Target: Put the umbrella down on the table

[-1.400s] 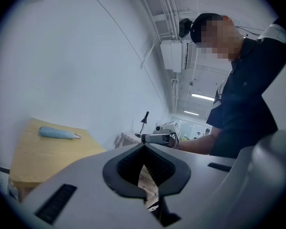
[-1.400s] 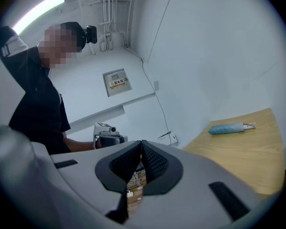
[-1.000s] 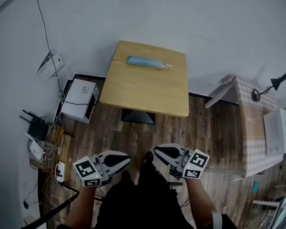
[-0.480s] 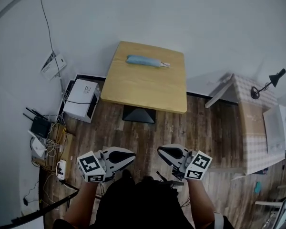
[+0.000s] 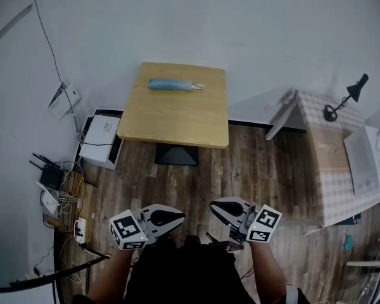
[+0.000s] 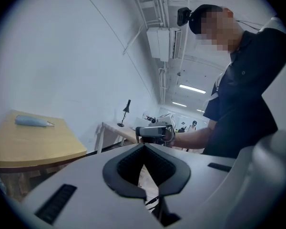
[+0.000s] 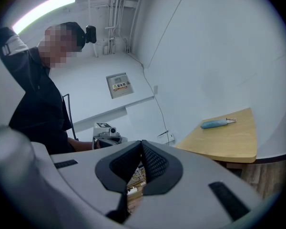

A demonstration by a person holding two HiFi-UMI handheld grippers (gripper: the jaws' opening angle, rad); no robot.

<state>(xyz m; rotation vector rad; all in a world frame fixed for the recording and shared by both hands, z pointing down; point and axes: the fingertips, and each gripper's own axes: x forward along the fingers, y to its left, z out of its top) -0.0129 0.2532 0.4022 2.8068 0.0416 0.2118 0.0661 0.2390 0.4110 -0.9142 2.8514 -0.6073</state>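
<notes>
A light blue folded umbrella (image 5: 170, 85) and a pale yellow square wooden table (image 5: 177, 122) are shown. Dark brown grain is seen in the plank floor (image 5: 259, 163). Pale grey shells, black pads (image 6: 128, 166) and black-and-white square markers (image 5: 125, 227) are borne by the left gripper (image 5: 181, 217) and right gripper (image 5: 213, 206).

right gripper (image 7: 142, 143): fingers (image 7: 155, 163) together, empty | umbrella (image 7: 218, 123): lying on table (image 7: 231, 146), far edge | person (image 7: 38, 106): left

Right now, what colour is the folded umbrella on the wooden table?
Light blue. The folded umbrella shows best in the head view.
</notes>
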